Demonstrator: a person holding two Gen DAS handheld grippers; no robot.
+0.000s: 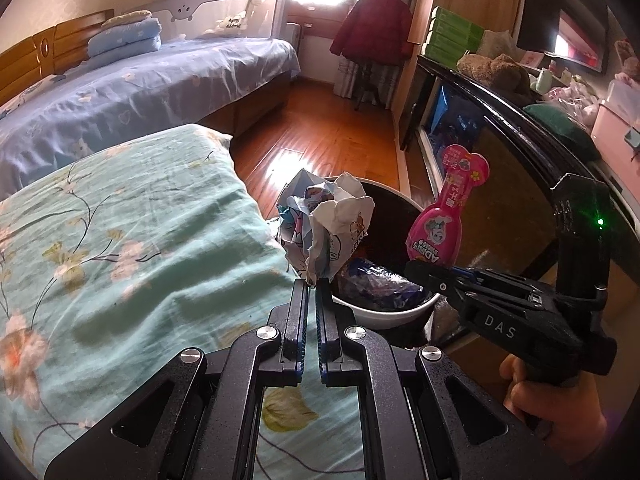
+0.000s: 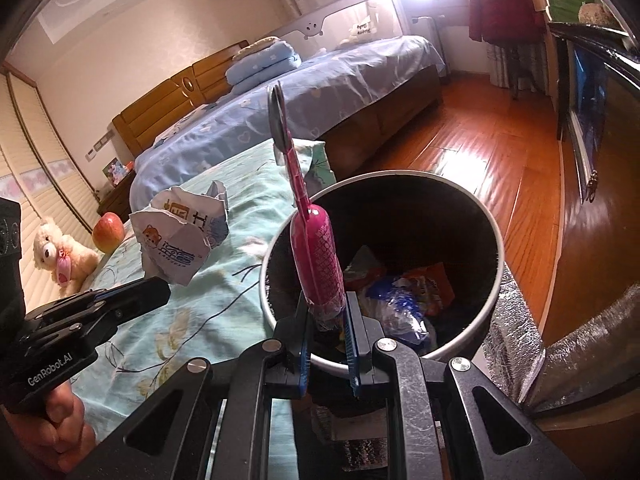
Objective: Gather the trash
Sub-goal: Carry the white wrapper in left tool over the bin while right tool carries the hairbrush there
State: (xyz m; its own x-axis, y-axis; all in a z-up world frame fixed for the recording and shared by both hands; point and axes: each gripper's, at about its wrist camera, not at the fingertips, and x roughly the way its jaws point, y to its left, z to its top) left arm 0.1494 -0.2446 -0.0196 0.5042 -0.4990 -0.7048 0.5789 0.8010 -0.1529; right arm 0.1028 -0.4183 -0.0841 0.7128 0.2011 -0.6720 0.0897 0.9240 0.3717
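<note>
My left gripper (image 1: 312, 286) is shut on a crumpled white and blue wrapper (image 1: 332, 224), held up at the near rim of the trash bin (image 1: 384, 316). In the right wrist view the same wrapper (image 2: 180, 236) hangs over the bed beside the left gripper (image 2: 162, 286). My right gripper (image 2: 326, 312) is shut on the bottom of a pink bottle-shaped toy package (image 2: 316, 252), upright over the bin's (image 2: 494, 256) near rim. The left wrist view shows that pink package (image 1: 440, 224) above the right gripper (image 1: 420, 270). Several wrappers (image 2: 404, 296) lie in the bin.
A bed with a floral teal cover (image 1: 120, 248) lies left of the bin. An apple (image 2: 107, 233) and a plush toy (image 2: 60, 256) rest on it. A dark cabinet (image 1: 516, 184) stands right of the bin, and silver insulation wrap (image 2: 516, 352) lies beside it. Wooden floor (image 1: 332, 136) stretches beyond.
</note>
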